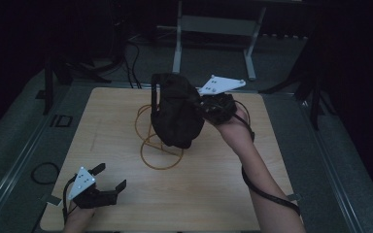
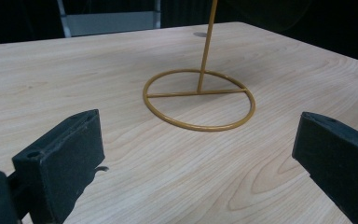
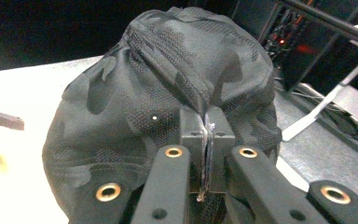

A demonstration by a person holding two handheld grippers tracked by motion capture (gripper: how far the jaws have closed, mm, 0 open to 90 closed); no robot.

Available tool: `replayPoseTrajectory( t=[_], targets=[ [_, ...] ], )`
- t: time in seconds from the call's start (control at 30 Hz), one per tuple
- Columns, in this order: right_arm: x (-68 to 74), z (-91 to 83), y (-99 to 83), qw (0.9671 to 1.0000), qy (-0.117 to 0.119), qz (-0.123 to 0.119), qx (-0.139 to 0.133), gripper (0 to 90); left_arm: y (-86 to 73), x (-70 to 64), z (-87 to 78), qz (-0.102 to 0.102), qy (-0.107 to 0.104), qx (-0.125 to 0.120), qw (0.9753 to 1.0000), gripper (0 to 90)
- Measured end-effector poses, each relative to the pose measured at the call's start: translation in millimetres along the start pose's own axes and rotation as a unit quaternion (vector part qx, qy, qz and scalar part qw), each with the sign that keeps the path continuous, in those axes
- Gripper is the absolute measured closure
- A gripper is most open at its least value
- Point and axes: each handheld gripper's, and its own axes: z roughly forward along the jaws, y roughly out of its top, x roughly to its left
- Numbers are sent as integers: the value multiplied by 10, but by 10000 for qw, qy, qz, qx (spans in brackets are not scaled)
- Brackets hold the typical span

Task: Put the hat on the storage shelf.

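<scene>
Black cap (image 1: pixel 176 114), no legible markings, is pinched by the right gripper (image 1: pixel 205 106) over the gold wire stand (image 1: pixel 161 154); left gripper (image 1: pixel 110 177) jaws spread.

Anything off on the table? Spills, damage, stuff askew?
Nothing stands out. The right claw is shut on the dark cap, held up at the gold wire stand, which sits upright on its ring base. The left claw is open near the table edge. No spills or damage visible.
</scene>
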Motion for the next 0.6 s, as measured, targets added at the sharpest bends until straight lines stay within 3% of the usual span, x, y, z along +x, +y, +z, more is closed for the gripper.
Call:
replayPoseTrajectory(
  t=[0.6],
  targets=[
    [170,477,-31,9980,528,155,311,850,-27,-10,2,-17,-52,-7,10000,25]
  ],
)
